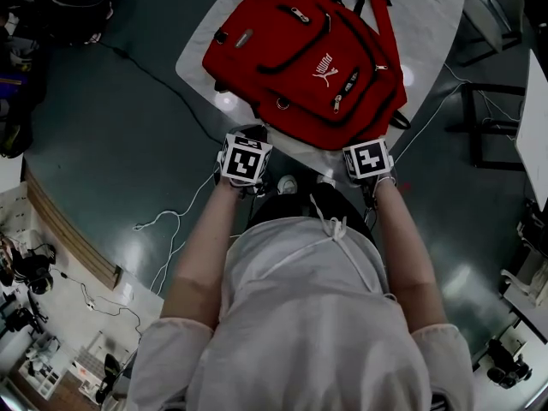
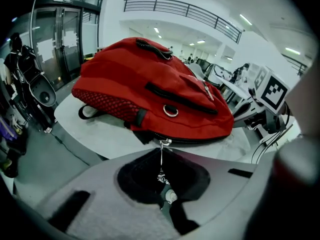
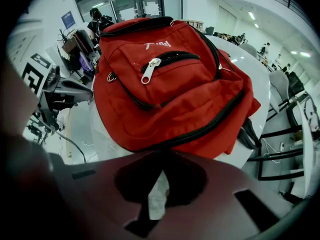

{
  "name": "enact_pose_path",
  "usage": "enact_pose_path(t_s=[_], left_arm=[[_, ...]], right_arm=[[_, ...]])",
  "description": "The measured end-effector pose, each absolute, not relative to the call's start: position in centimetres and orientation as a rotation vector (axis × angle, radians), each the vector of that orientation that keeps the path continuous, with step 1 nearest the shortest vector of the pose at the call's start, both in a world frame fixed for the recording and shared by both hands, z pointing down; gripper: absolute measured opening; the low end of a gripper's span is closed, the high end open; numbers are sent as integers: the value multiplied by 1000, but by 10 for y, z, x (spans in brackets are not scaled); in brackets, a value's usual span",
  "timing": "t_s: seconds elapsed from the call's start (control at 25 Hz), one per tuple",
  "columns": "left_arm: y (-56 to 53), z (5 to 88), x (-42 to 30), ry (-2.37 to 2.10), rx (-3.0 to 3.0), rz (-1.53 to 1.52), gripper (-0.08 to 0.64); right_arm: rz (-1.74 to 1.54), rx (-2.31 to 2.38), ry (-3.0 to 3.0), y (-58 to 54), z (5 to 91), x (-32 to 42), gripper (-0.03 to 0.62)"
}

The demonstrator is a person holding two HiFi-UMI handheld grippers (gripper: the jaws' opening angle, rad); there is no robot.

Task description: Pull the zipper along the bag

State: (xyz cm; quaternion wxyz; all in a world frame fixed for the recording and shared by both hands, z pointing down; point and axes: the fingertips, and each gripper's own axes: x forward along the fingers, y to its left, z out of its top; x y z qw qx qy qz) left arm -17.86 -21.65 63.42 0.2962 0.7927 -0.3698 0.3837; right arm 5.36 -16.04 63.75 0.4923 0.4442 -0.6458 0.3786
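Note:
A red backpack (image 1: 300,58) lies on a white round table (image 1: 428,15), its bottom edge toward me. My left gripper (image 1: 255,140) sits at the bag's near left corner. In the left gripper view it (image 2: 164,184) is shut on the thin metal zipper pull (image 2: 161,159), which runs taut from the slider on the bag's black lower zipper (image 2: 200,139). My right gripper (image 1: 364,146) sits at the near right corner. In the right gripper view it (image 3: 150,204) is closed on a black strip of the backpack's (image 3: 170,94) lower edge.
The table edge (image 2: 100,134) lies just ahead of both grippers. White cables (image 1: 171,221) trail over the dark floor to the left. A chair (image 1: 501,7) and a desk frame (image 1: 497,118) stand to the right. Shelving lines the lower left.

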Motion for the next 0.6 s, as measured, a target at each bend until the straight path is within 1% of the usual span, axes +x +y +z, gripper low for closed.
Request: enact_pose_path(t_s=[0.24,0.6], left_arm=[[-234,634,-191,-1001,2110,1037,23],[-234,636,-192,-1126,2040,949,25]], right_arm=[[917,1077,-1544,-160,636,57,28],[875,1100,-1588,-159,635,55,28]])
